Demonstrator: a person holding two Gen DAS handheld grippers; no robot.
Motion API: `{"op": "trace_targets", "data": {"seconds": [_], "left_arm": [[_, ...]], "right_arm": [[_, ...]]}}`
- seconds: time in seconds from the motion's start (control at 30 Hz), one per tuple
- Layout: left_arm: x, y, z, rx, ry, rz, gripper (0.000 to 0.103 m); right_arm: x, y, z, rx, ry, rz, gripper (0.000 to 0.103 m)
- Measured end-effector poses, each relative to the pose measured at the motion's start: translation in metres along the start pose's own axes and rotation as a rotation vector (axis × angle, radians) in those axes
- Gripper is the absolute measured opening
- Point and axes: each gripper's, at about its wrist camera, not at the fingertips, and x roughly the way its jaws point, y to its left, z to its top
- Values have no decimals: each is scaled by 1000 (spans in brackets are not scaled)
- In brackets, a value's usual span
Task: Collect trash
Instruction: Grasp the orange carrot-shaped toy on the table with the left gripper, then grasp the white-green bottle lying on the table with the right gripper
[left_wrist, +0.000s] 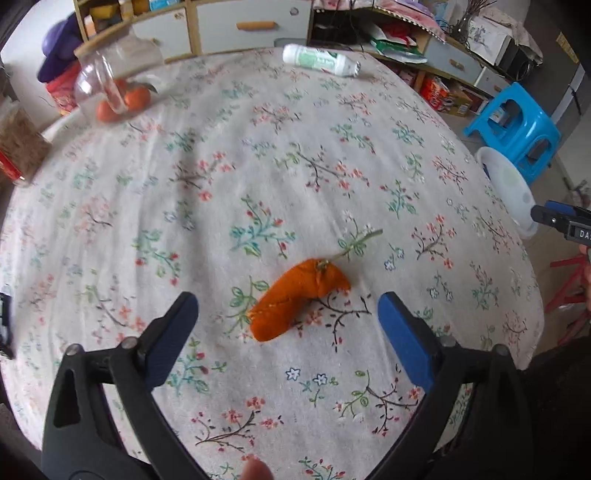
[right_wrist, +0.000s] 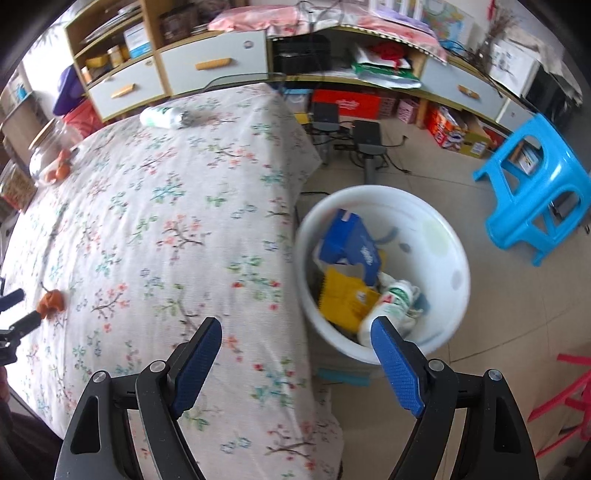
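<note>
An orange peel (left_wrist: 295, 297) with a green stem lies on the floral tablecloth (left_wrist: 229, 177). My left gripper (left_wrist: 288, 306) hangs over it, open, its blue pads on either side of the peel and apart from it. The peel (right_wrist: 51, 301) shows small at the left of the right wrist view, with the left gripper's fingertips (right_wrist: 22, 323) beside it. My right gripper (right_wrist: 295, 332) is open and holds nothing, above the table's right edge next to the white bin (right_wrist: 448, 236). The bin holds blue and yellow cartons and a white bottle. Another white bottle (left_wrist: 319, 61) lies at the table's far edge.
A glass jar (left_wrist: 101, 79) with tangerines (left_wrist: 136, 98) beside it stands at the far left of the table. A blue plastic stool (right_wrist: 535, 206) is on the tiled floor right of the bin. Cabinets and shelves line the back wall. Red legs (right_wrist: 561, 398) stand at the right.
</note>
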Motion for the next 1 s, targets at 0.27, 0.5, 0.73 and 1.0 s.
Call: {"op": "trace_targets", "data": {"seconds": [0.27, 0.5, 0.73, 1.0], "left_arm": [[18, -1, -2, 61, 34, -7, 45], [14, -1, 8, 46, 3, -44, 17], [-8, 29, 31, -123, -61, -4, 16], [-27, 68, 52, -264, -156, 27, 16]], "right_arm": [[2, 24, 8, -26, 0, 9, 84], [7, 41, 21, -16, 3, 22, 84], [15, 70, 54, -22, -12, 34, 84], [49, 122, 130, -122, -78, 44, 84]]}}
